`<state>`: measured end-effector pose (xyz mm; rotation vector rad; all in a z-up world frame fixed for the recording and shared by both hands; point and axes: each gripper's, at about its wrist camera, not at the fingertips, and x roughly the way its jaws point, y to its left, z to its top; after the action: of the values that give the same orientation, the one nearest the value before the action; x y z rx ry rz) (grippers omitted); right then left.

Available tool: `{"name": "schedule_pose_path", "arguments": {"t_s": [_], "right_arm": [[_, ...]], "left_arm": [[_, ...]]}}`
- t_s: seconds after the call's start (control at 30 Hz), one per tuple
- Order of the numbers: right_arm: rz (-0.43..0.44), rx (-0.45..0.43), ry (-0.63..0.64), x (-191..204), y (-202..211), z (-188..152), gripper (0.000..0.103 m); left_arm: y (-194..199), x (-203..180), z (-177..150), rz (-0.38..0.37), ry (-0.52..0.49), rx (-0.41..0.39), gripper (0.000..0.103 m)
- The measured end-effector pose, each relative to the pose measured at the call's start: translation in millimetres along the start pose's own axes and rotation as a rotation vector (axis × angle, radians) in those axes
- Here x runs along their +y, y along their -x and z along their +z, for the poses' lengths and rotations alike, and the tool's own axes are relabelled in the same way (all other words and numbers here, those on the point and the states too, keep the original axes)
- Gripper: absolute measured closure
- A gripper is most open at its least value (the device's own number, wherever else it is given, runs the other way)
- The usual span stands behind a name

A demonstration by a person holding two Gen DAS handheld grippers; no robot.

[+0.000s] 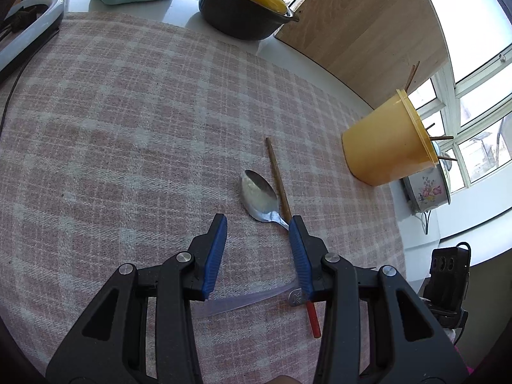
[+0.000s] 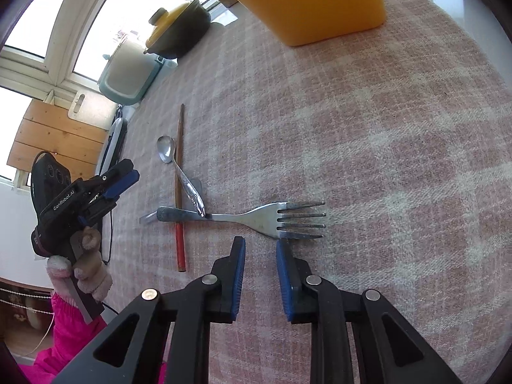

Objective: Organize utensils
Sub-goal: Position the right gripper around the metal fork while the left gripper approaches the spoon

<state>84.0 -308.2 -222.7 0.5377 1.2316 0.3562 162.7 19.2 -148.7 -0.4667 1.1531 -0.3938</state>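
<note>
Partly done: some chopsticks (image 1: 443, 137) already stand in yellow holder (image 1: 384, 147) at desk (image 1: 128, 112) far edge. Left on cloth mid-desk: spoon (image 2: 167, 150), fork (image 2: 272, 220), one chopstick (image 2: 179, 176), overlapping in pile. Left tool (image 1: 257, 249) released, empty, above spoon handle. Right tool (image 2: 260, 272) narrowly parted, grasping nothing, just short of fork tines.

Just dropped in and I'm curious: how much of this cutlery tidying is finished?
Done: a few chopsticks already stand in the yellow cup. In hand: nothing yet; the right claw hangs open just short of the fork, and the left claw is open over the spoon. Left: the fork, the spoon and one chopstick lie crossed on the cloth.
</note>
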Motion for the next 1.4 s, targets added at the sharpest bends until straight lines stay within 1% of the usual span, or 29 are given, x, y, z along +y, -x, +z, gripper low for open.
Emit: {"name": "schedule_pose_path", "arguments": {"t_s": [0.2,0.33,0.53,0.67,0.73,0.97,1.0,1.03,1.07,1.1,1.13,1.17,1.2,1.27,1.4], "right_arm": [[0.008,-0.037,-0.017,-1.0,-4.3,17.9,0.083],[0.032,-0.050,-0.047,-4.5,-6.8,28.5,0.083],[0.054,-0.076,-0.090,-11.8,-8.0,42.7,0.083],[0.036,-0.094,-0.091,-11.3,-7.3,48.7,0.079],[0.032,-0.097,-0.080,-8.3,-8.2,51.4,0.075],[-0.018,-0.109,-0.051,1.4,-11.0,58.1,0.073],[-0.026,-0.110,-0.040,3.5,-11.6,58.7,0.072],[-0.035,-0.113,-0.031,5.5,-12.0,59.0,0.072],[-0.042,-0.116,-0.026,7.1,-12.6,59.5,0.072],[-0.048,-0.120,-0.021,8.6,-13.3,60.1,0.072],[-0.054,-0.124,-0.017,9.7,-13.8,61.0,0.072],[-0.060,-0.128,-0.014,10.7,-14.5,62.0,0.072],[-0.065,-0.132,-0.011,12.4,-15.5,62.9,0.072],[-0.081,-0.139,0.004,16.4,-17.7,64.9,0.072],[-0.128,-0.156,0.032,23.3,-22.2,69.8,0.078]], "left_arm": [[-17.1,4.7,8.3,-0.017,0.029,0.014,0.063],[-25.9,8.1,10.4,-0.027,0.044,0.030,0.063],[-31.1,10.5,15.3,-0.051,0.061,0.024,0.063],[-32.0,9.3,16.4,-0.053,0.055,0.016,0.063],[-33.0,7.3,17.2,-0.048,0.045,0.011,0.063],[-38.4,-3.5,19.2,-0.016,-0.008,-0.012,0.063],[-39.5,-5.2,19.1,-0.011,-0.018,-0.015,0.064],[-41.0,-7.0,19.1,-0.006,-0.027,-0.019,0.068],[-43.3,-8.1,18.7,0.003,-0.032,-0.018,0.078],[-45.4,-7.9,18.4,0.008,-0.030,-0.016,0.084],[-46.7,-8.1,18.5,0.010,-0.029,-0.018,0.087],[-47.2,-8.0,18.0,0.013,-0.031,-0.020,0.092],[-47.5,-8.0,17.7,0.016,-0.034,-0.021,0.095],[-48.1,-9.3,17.0,0.024,-0.044,-0.028,0.096],[-47.3,-12.1,16.8,0.027,-0.056,-0.041,0.100]]}}
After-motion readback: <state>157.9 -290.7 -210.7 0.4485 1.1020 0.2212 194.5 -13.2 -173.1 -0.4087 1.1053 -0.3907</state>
